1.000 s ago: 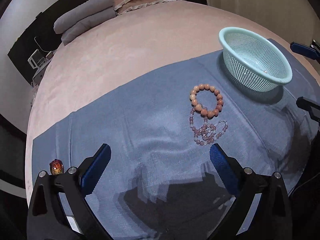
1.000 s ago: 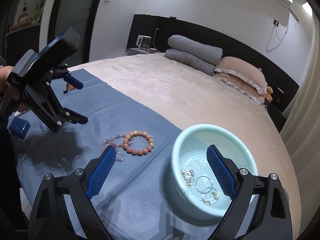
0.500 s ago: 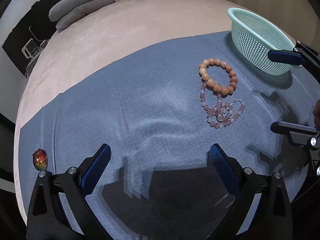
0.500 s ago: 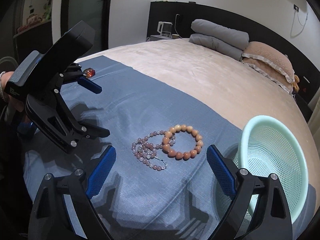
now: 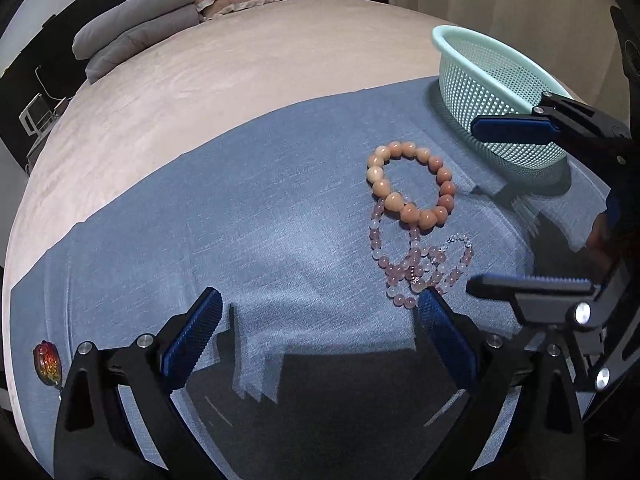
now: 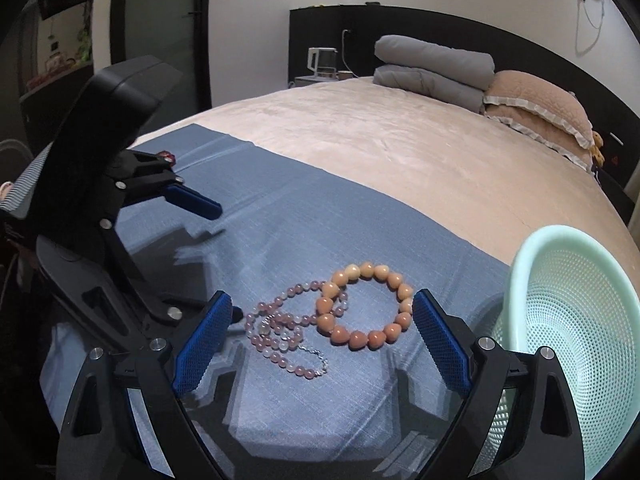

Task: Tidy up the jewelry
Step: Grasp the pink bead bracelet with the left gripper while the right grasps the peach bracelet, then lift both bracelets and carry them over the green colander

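An orange bead bracelet [image 5: 412,184] lies on the blue cloth [image 5: 240,232], overlapping a pink bead necklace [image 5: 416,268] just below it. Both show in the right wrist view, bracelet [image 6: 366,306] and necklace [image 6: 280,330]. A mint mesh basket [image 5: 496,92] stands at the right; it also shows in the right wrist view [image 6: 568,336]. My left gripper [image 5: 316,332] is open and empty, near the necklace. My right gripper [image 6: 320,336] is open and empty, low over the jewelry, its jaws on either side of both pieces.
A small red-orange stone ornament [image 5: 48,362] lies at the cloth's left end. Grey folded blankets [image 6: 432,68] and pink pillows [image 6: 540,108] sit at the head of the bed. A kettle [image 6: 322,60] stands on the nightstand.
The right gripper has moved left from over the basket and lowered toward the bracelet and necklace. The left gripper has shifted closer to the necklace. Both stay open.
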Demonstrator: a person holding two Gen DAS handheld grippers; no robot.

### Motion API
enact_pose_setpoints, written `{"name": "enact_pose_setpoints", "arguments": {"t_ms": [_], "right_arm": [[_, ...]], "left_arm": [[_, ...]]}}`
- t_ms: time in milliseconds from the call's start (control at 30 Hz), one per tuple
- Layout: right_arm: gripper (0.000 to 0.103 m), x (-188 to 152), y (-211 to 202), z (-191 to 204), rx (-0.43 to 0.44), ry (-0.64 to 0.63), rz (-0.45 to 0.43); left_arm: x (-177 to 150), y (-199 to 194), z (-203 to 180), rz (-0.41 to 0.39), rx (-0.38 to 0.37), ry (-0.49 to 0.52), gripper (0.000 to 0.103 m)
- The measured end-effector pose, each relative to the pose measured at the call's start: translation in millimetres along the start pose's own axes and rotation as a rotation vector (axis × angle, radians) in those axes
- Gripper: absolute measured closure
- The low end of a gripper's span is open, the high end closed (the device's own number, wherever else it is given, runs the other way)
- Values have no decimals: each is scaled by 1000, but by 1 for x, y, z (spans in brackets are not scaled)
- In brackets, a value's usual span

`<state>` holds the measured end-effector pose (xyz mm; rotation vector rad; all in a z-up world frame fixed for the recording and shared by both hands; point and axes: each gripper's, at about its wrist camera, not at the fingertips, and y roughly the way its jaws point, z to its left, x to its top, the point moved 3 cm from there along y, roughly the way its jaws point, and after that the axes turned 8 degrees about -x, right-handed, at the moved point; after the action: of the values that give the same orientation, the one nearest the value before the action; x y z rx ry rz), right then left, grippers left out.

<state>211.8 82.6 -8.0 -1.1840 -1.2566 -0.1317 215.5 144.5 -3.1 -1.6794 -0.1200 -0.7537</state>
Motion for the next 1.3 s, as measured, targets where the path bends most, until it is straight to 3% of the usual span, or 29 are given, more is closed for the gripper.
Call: {"name": "enact_pose_setpoints", "arguments": {"t_ms": [100,267,367,467,533,567,667,700,733,933,1300], "right_arm": [[26,5,3,0,5,-4,1],[28,15,12,-11,-22,1,20],[39,24,29,-15,-19,8,66],[43,28,47,-18,-29,33,123],[44,28,57,-19,-30,61,168],[44,26,62,-21,-35,75,187],[61,18,71,-23,-53,106,246],[72,17,71,-25,-64,106,251],[89,14,73,-27,-28,125,277],[92,8,70,-29,-8,133,275],[92,22,19,-36,20,162,194]], "left_arm": [[1,5,-3,-3,-11,19,12],[-5,11,-7,-13,-46,31,17],[-5,11,-11,-24,-78,30,26],[-6,12,-14,-32,-115,36,40],[-7,12,-16,-36,-142,43,58],[-7,13,-17,-33,-160,44,62],[-9,13,-19,-28,-215,42,81],[-8,15,-21,-25,-231,44,88],[-9,15,-23,-25,-237,48,92],[-10,14,-26,-16,-231,49,97],[-30,-11,-25,-19,-140,48,97]]}}
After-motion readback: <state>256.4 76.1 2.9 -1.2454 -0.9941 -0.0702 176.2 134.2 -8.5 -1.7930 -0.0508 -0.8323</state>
